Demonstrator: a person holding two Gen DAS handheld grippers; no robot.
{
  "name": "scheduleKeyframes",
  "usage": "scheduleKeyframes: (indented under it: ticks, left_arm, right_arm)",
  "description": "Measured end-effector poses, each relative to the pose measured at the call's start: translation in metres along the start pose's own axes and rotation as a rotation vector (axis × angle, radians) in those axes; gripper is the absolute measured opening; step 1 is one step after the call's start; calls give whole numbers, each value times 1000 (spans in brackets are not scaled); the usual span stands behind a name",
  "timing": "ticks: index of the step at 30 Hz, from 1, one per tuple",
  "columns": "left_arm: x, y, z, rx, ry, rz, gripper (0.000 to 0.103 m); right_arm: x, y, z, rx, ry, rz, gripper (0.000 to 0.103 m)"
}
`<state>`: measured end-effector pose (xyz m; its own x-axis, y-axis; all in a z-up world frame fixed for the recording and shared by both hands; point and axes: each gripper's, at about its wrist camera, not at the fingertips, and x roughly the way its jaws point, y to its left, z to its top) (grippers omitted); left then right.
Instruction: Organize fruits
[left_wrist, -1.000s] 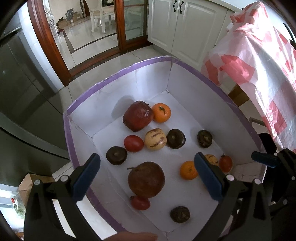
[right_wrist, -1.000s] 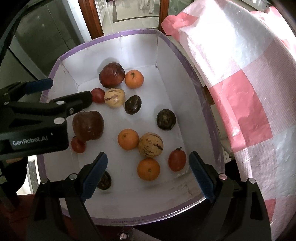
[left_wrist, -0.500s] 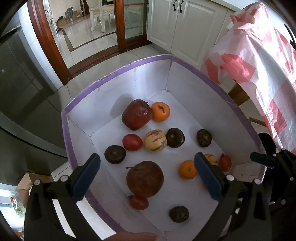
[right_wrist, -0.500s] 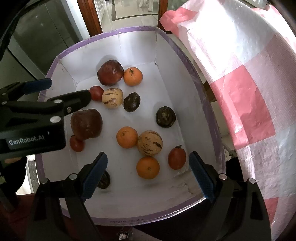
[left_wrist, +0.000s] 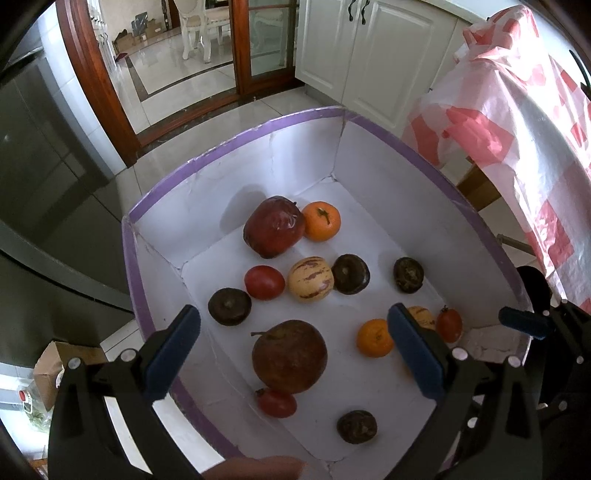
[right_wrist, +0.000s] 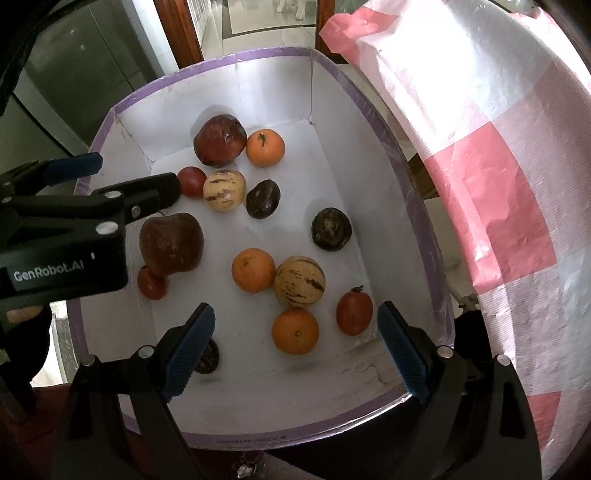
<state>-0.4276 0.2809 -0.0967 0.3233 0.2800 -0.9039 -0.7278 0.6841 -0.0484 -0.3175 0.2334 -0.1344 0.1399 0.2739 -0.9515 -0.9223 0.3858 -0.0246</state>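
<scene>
Both tools hung above the white box (right_wrist: 369, 122) with the purple rim, and neither held anything. The right gripper (right_wrist: 295, 350) stood spread wide over the box's near end, and the left gripper (left_wrist: 291, 347) stood just as wide over its left side.

Nearest the box's front wall lay an orange (right_wrist: 294, 331), with a red tomato (right_wrist: 354, 313) just beside it, stem end turned up toward the far wall. A striped melon (right_wrist: 299, 281) sat behind them, touching a second orange (right_wrist: 253, 269); its long axis ran roughly across the box. A dark passion fruit (right_wrist: 207, 360) lay half hidden behind the right tool's left finger.

By the box's left wall a big brownish apple (left_wrist: 289, 356) sat with its stem pointing left, a small tomato (left_wrist: 277, 402) touching it.

Farther in, a row ran across the box: tomato (left_wrist: 264, 282), second striped melon (left_wrist: 310, 279) lying crosswise, dark fruit (left_wrist: 350, 274). Near the back wall a dark red apple (left_wrist: 274, 232) touched a third orange (left_wrist: 321, 220), stem up.
</scene>
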Motion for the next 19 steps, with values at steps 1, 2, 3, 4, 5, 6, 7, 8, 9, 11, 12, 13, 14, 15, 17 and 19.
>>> scheduleKeyframes:
  ticks: [1,2,3,4,5,6,7,8,9,11,12,13,14,15,17,19]
  left_arm:
    - [0,0,0,0,0,0,101]
    - [0,0,0,0,0,0,101]
    - [0,0,0,-1,0,0,102]
    - [0,0,0,-2,0,-1,102]
    - [0,0,0,-3,2,-4,102]
    - [1,1,0,-11,7,-14,102]
    - [2,2,0,-20,9,-20,102]
    - [2,3,0,-25,7,-25,102]
    - [3,4,-1,-29,6,-25,102]
    - [3,2,-1,-24,4,-17,101]
    - [3,1,-2,-20,4,-12,101]
    - [3,1,-2,-21,5,-11,101]
    - [4,1,-1,-22,6,-17,101]
    - [4,1,-1,-24,8,-22,101]
    - [4,1,-1,-24,9,-19,101]
    - [4,2,0,-25,14,-19,101]
  right_arm:
    - [0,0,0,0,1,0,87]
    - [0,0,-1,-1,2,1,87]
    - [1,0,-1,-1,3,2,87]
    - [1,0,-1,-2,3,3,87]
    - [1,0,-1,-2,3,2,87]
    - [1,0,-1,-1,4,2,87]
    - [1,0,-1,-1,3,2,87]
    - [1,0,0,0,3,2,87]
    - [1,0,0,0,3,2,87]
    - [1,0,-1,0,3,2,87]
    - [1,0,-1,-1,3,2,87]
    - [1,0,-1,-2,3,2,87]
    - [1,0,-1,-2,3,2,87]
    - [1,0,0,0,3,2,87]
    - [1,0,0,2,3,1,87]
    - [1,0,0,2,4,2,87]
